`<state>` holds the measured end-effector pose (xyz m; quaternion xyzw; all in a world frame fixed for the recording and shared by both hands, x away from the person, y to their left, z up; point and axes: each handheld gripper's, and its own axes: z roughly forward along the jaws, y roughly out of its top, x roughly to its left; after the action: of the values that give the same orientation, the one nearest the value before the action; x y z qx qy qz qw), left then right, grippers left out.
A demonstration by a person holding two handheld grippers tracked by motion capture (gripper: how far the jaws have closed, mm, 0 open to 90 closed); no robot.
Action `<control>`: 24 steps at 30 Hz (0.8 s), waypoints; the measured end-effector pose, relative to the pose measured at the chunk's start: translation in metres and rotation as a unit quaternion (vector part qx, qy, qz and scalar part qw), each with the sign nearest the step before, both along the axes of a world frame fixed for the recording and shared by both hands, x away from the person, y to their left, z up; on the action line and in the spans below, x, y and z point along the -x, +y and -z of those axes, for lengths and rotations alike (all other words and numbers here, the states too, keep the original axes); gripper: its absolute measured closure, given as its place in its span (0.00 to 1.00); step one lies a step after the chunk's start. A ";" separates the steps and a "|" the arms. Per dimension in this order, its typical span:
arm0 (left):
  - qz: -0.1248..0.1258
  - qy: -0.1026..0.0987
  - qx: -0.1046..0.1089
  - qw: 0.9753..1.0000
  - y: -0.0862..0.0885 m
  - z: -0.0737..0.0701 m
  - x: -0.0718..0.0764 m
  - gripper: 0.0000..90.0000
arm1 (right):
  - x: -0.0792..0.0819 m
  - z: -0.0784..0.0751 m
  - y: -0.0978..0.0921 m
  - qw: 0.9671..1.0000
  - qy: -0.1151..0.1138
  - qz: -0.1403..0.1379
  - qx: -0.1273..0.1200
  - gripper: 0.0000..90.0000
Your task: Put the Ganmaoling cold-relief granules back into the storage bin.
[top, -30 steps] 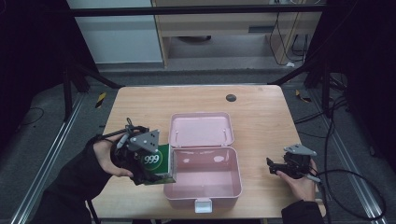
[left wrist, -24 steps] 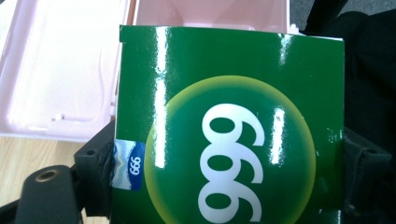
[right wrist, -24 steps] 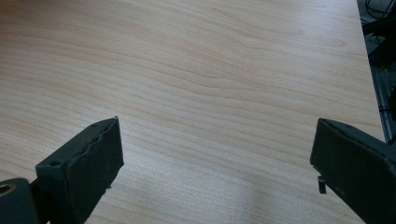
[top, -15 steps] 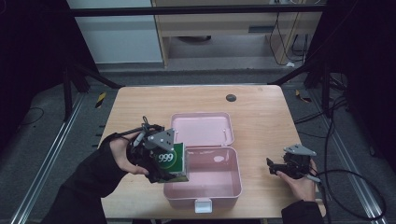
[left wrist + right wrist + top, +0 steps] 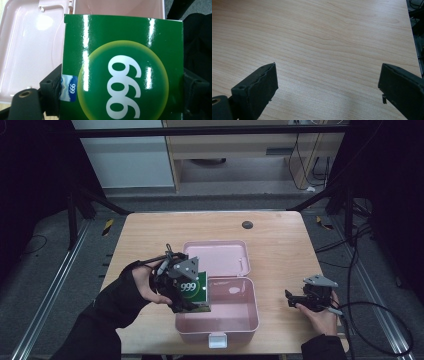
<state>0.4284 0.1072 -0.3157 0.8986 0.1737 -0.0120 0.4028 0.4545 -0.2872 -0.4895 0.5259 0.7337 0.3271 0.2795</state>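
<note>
A glossy green box marked "999" is held in my left gripper, shut on its two sides, over the left edge of the open pink lunch box. In the left gripper view the green box fills the space between the black jaws, with the pink lid behind it. My right gripper rests low at the table's right side, its jaws wide apart. The right gripper view shows its fingers spread over bare wood, nothing between them.
The pink lid lies flat behind the lunch box on the wooden table. A small dark round mark sits near the table's far edge. Cables trail off the right side. Dark floor and metal frame posts surround the table.
My left gripper has carried the green box rightward and a little forward, from beside the lunch box to over its left edge. The right gripper has stayed put.
</note>
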 end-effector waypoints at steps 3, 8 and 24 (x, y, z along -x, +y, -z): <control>-0.001 0.006 0.002 1.000 -0.004 0.005 -0.001 0.16 | 0.000 0.000 0.000 1.000 0.000 0.000 0.000 0.03; -0.004 0.010 -0.001 1.000 -0.007 0.015 -0.003 0.16 | 0.000 0.001 0.000 1.000 0.001 0.000 0.000 0.03; -0.036 0.050 0.012 0.998 -0.010 0.057 -0.001 0.16 | -0.001 0.003 0.001 1.000 0.006 -0.005 0.003 0.03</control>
<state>0.4292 0.0970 -0.3724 0.8850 0.2260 -0.0443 0.4046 0.4555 -0.2857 -0.4929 0.5237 0.7387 0.3232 0.2750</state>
